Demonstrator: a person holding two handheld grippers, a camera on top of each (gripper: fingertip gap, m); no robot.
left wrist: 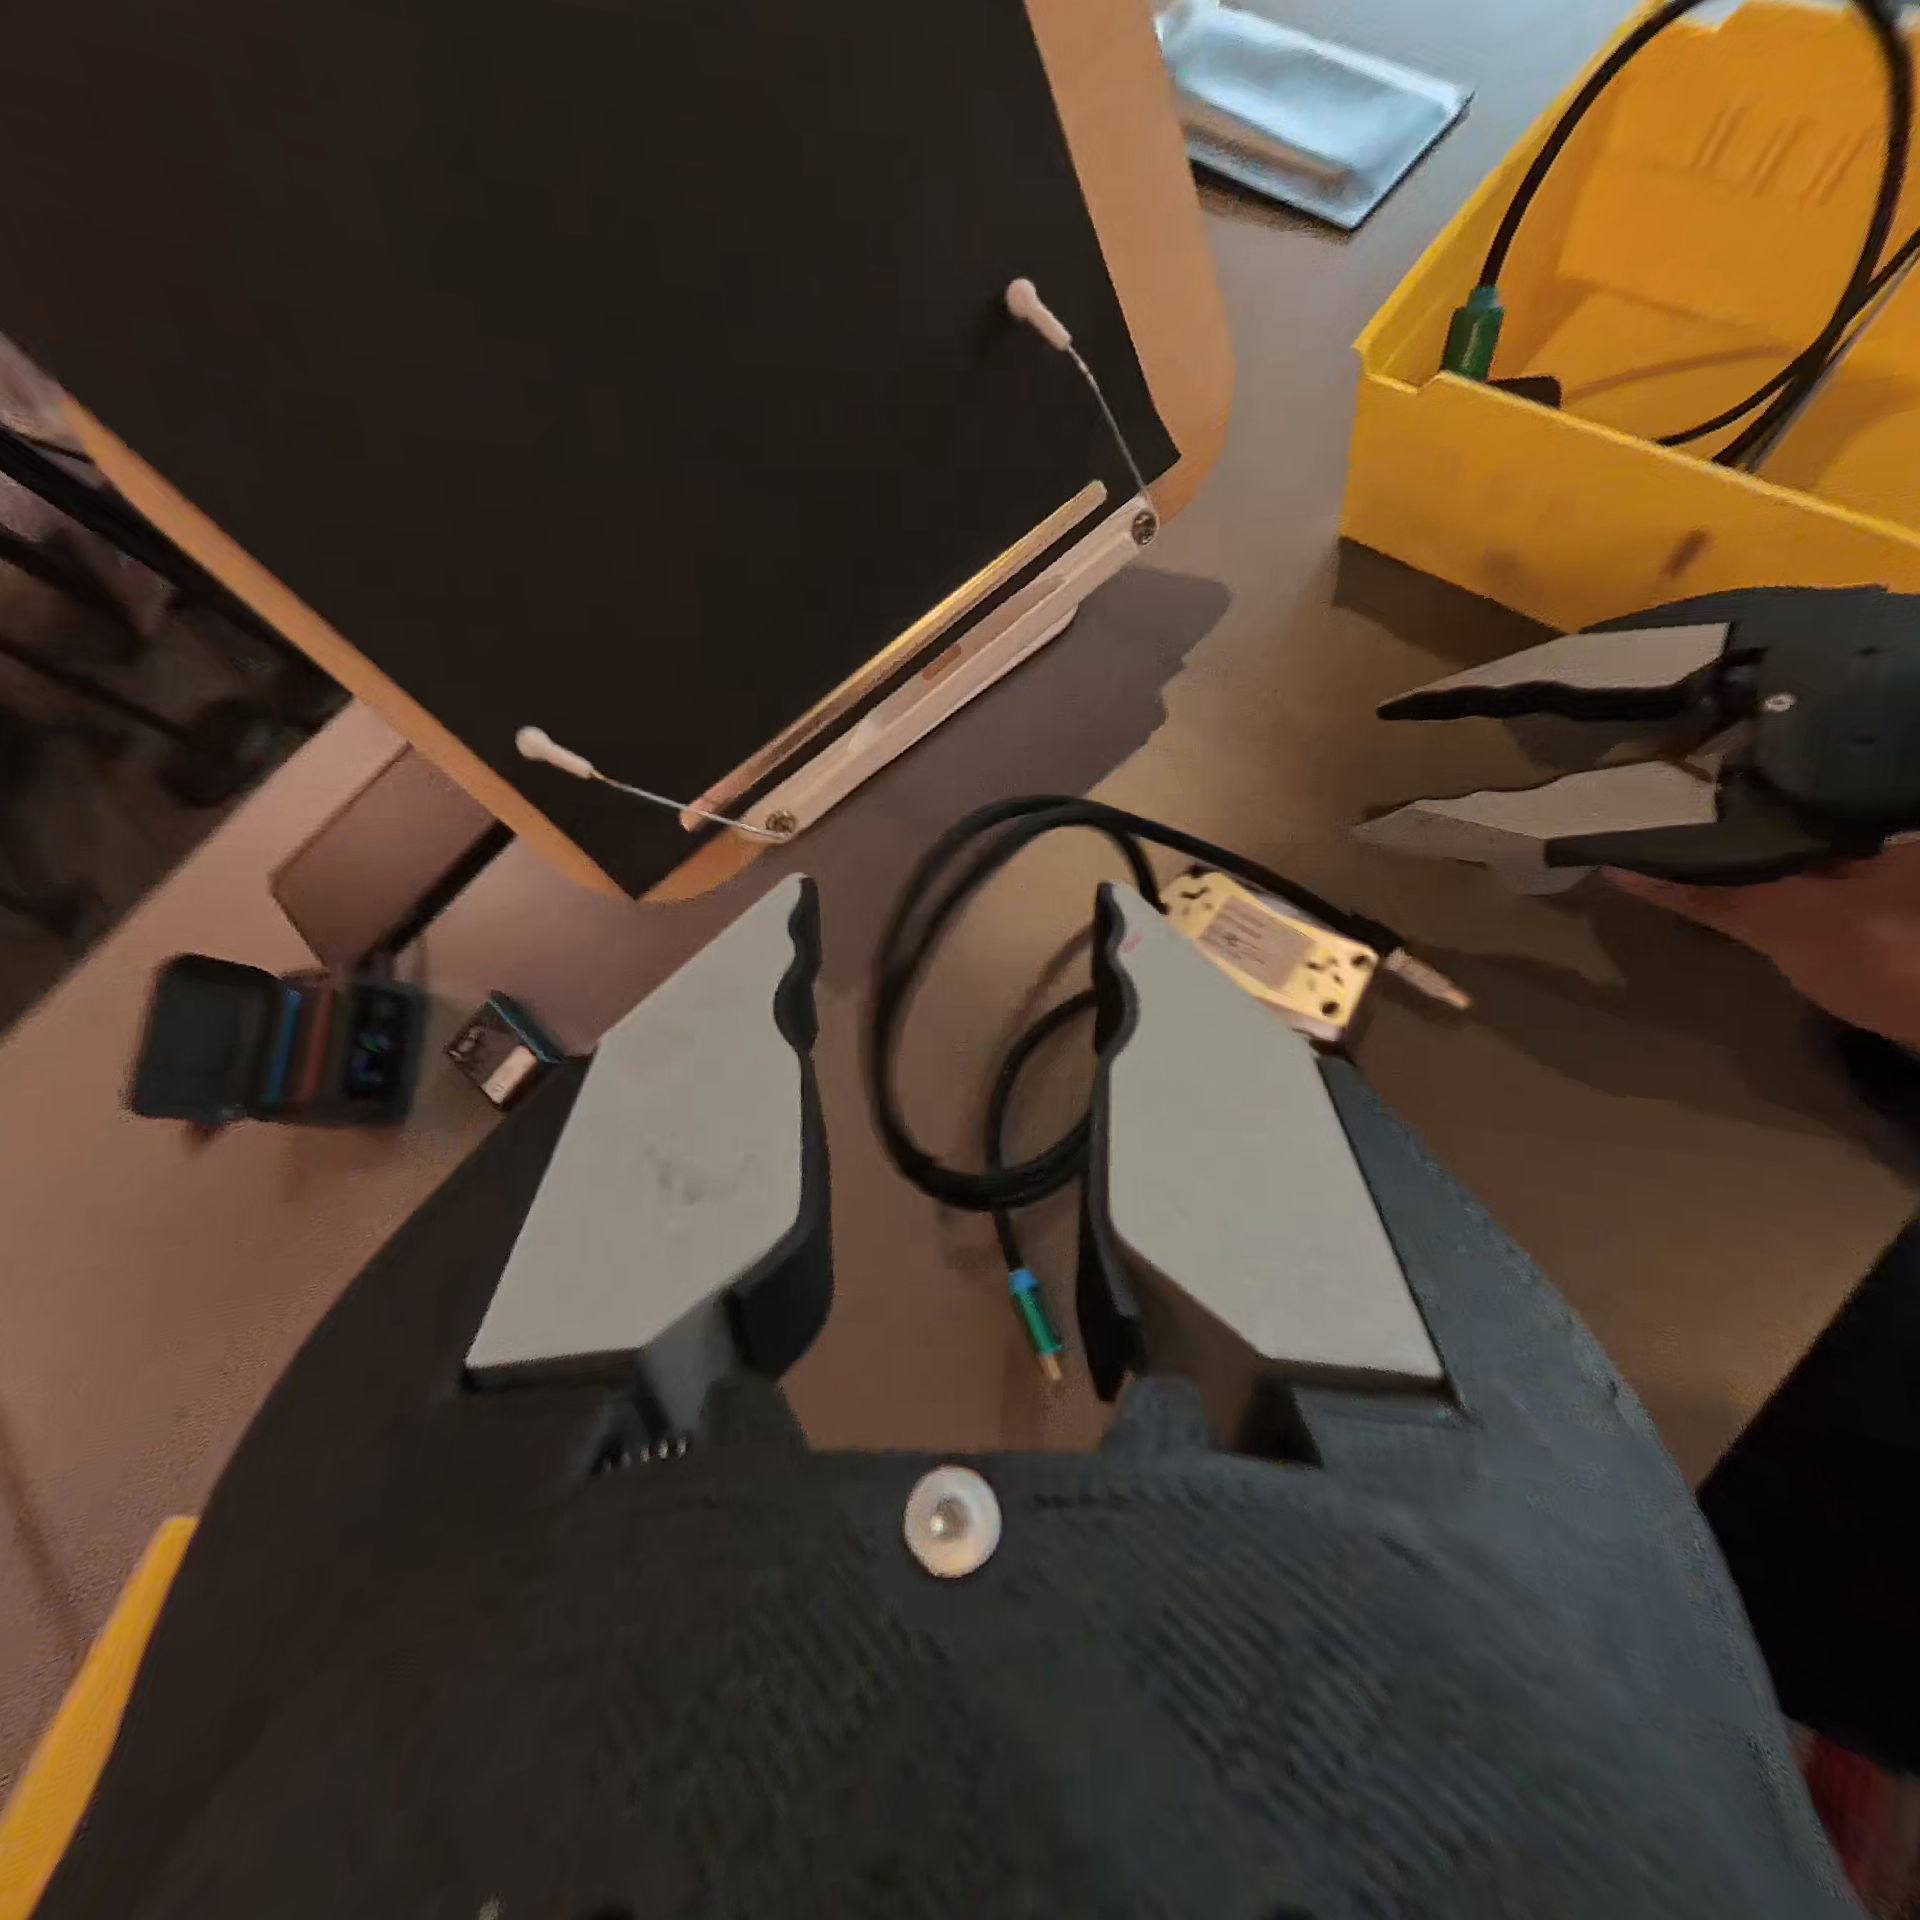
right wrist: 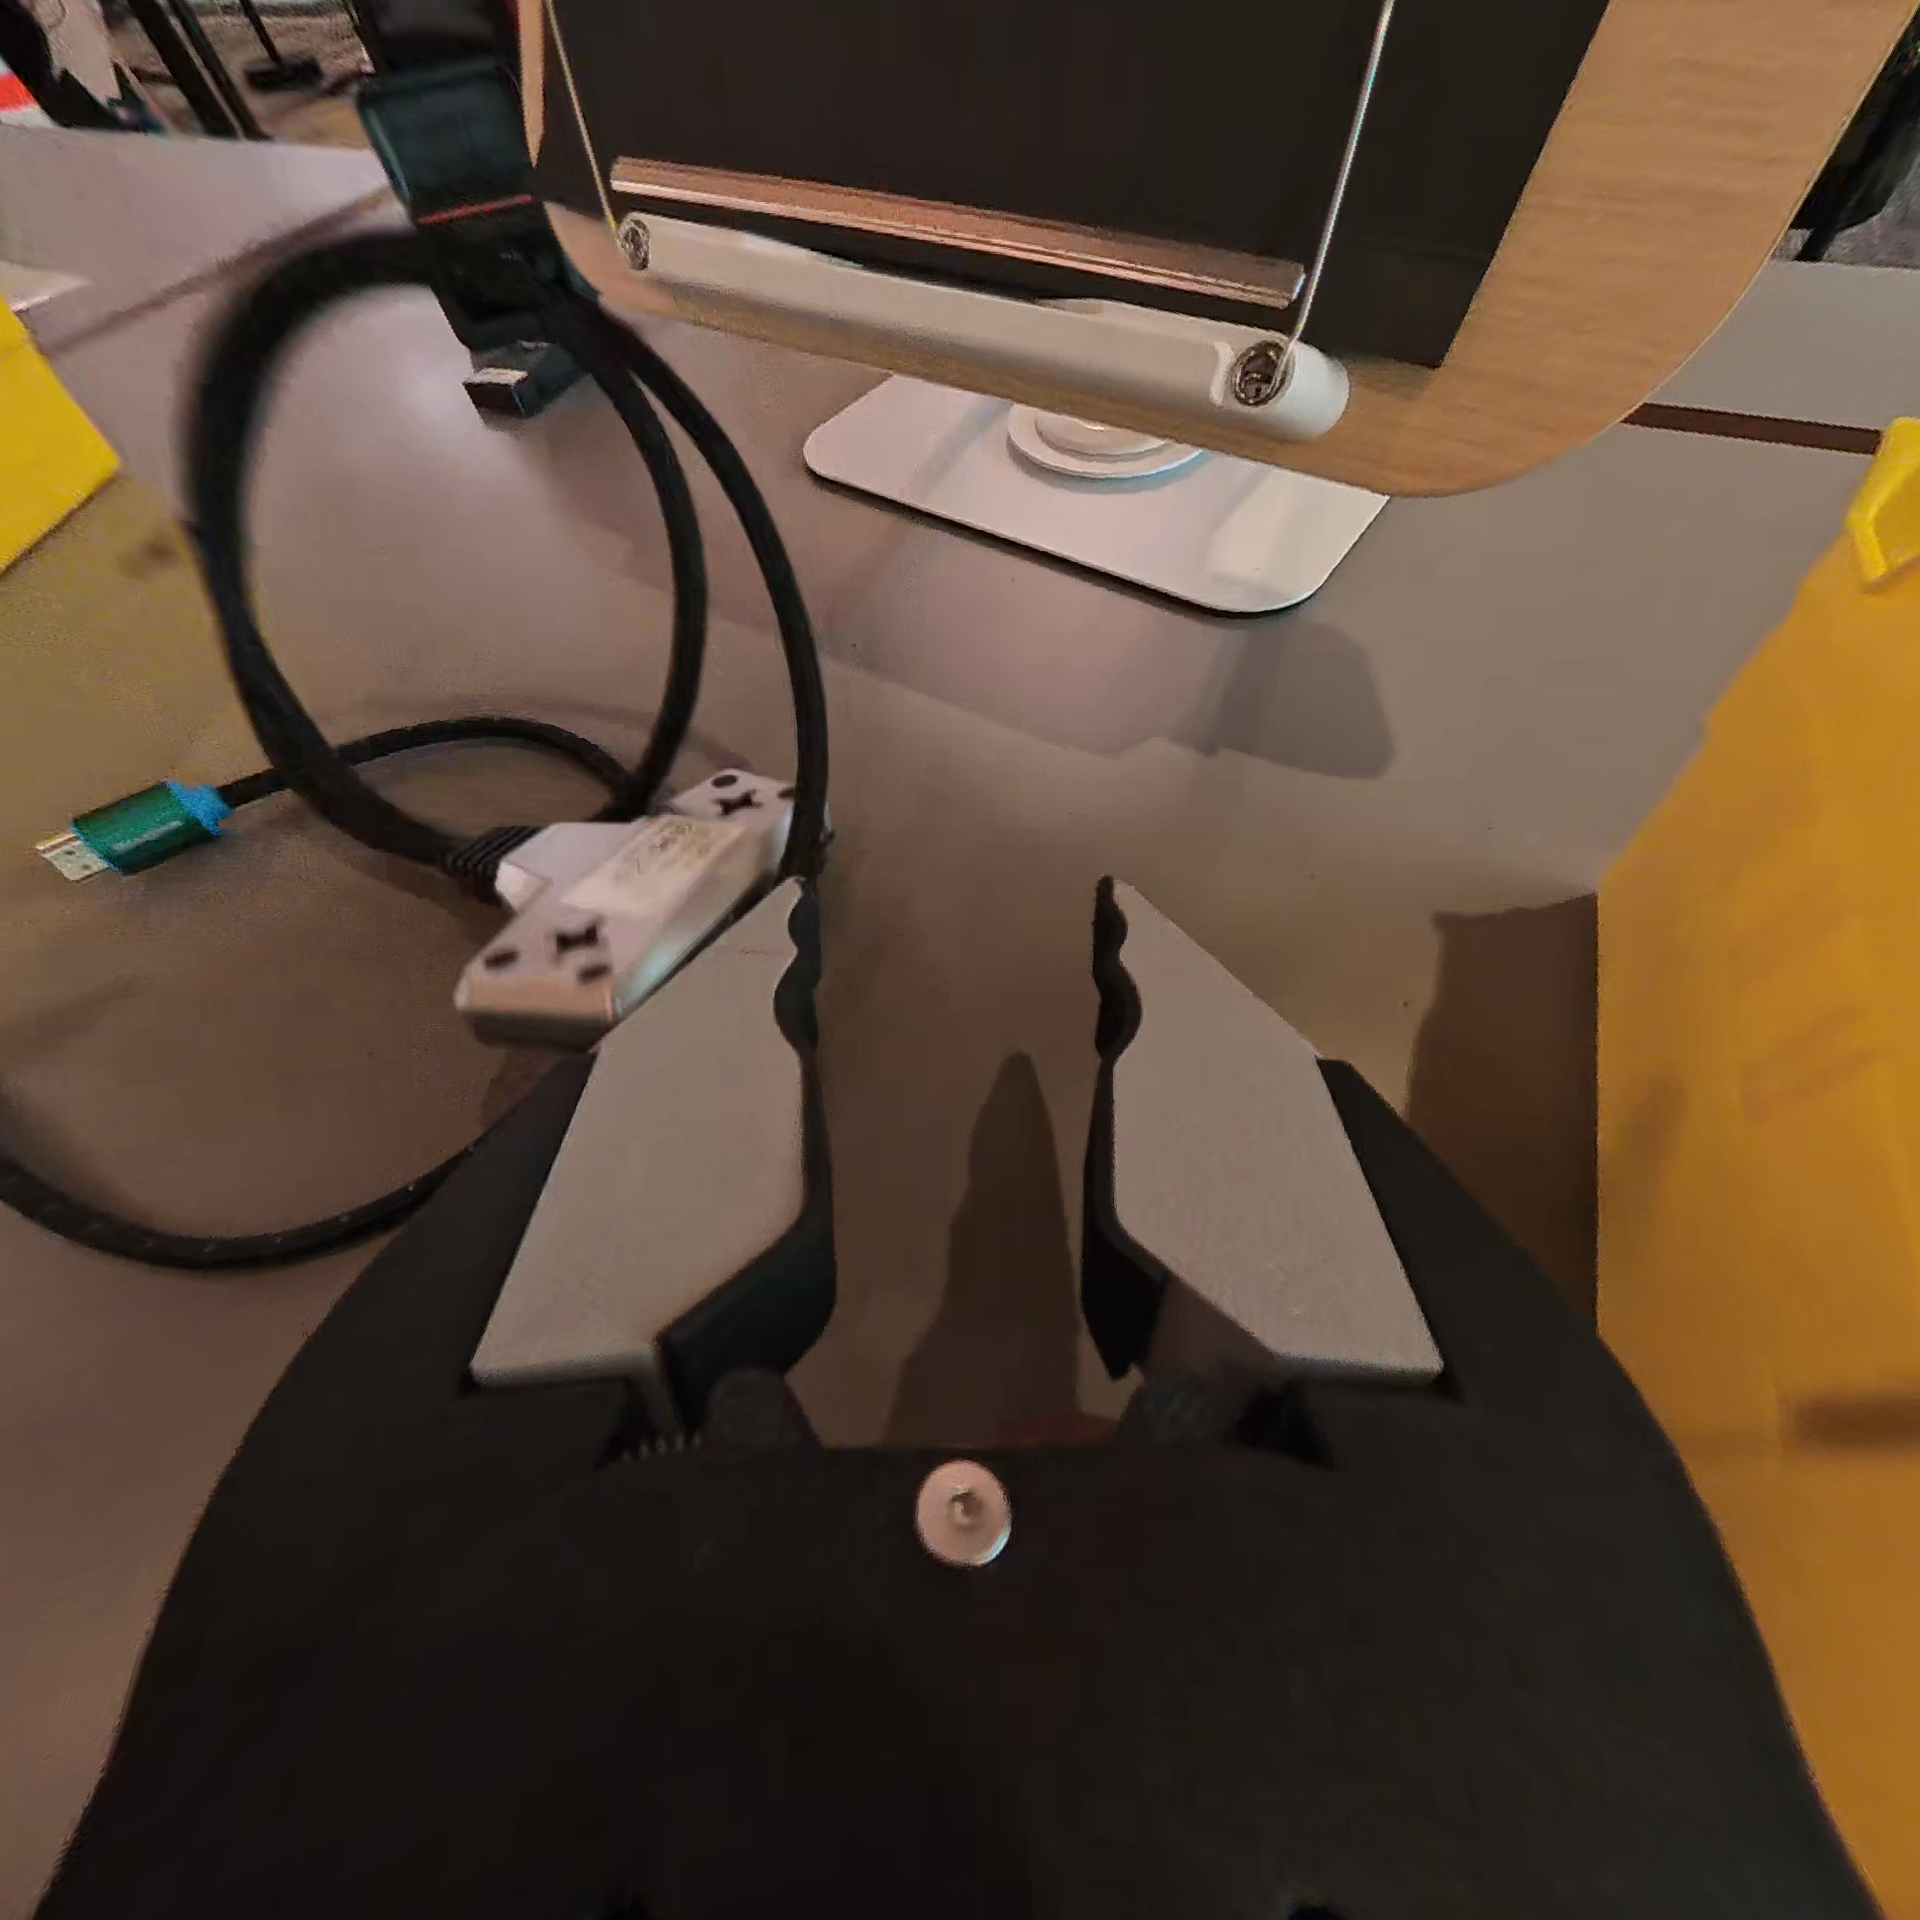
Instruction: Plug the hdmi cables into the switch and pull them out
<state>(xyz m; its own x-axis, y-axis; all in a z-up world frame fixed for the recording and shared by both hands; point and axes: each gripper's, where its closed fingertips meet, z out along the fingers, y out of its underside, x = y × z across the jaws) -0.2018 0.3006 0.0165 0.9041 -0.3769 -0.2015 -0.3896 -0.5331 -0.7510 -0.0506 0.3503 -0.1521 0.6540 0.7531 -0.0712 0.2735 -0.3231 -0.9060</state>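
Both grippers hover over the table with nothing held, jaws spread.

The left gripper (left wrist: 956, 914) hangs above a coiled black hdmi cable (left wrist: 914, 1091) whose green plug (left wrist: 1034, 1314) lies loose on the table (left wrist: 1455, 1195); the silver switch (right wrist: 623, 904) lies just beside the right gripper (right wrist: 956, 904). A yellow bin (left wrist: 1558, 499) at the far right holds more black cables (left wrist: 1538, 177) and another green plug (left wrist: 1473, 332).
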